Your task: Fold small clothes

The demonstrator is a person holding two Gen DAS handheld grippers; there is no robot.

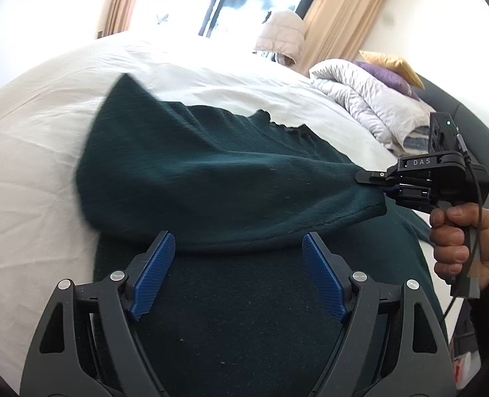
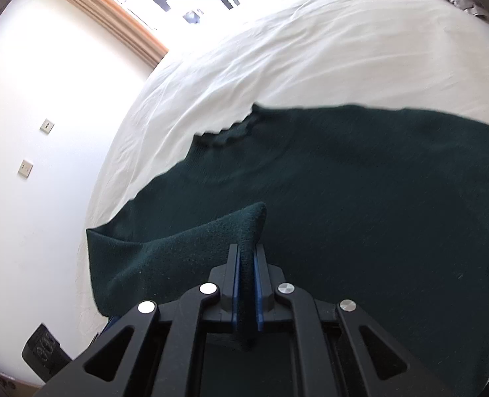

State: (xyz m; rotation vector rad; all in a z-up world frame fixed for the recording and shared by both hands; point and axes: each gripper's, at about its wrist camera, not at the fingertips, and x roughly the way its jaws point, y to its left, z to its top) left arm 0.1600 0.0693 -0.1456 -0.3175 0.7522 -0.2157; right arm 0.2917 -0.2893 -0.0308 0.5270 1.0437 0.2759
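Evidently the fold is under way: the dark green sweater lies on the white bed sheet, its neckline toward the far edge of the bed and its body running back to the near edge. The right gripper is clenched on a pinch of the knit, a sleeve end or side edge, with cloth bulging up between the blue pads; in the left wrist view the lifted part hangs as a flap from those jaws across the body. The left gripper is released, its jaws wide apart with nothing between them, poised just above the sweater near the bed's near edge.

To do this step well, I judge the right hand should carry the flap across low and level, so the crease forms straight and the lower layer is not dragged along. The free left tongs could press down on the body beside the fold line to anchor it. Letting go should wait until the flap lies flat, since thick knit tends to spring back and bunch.
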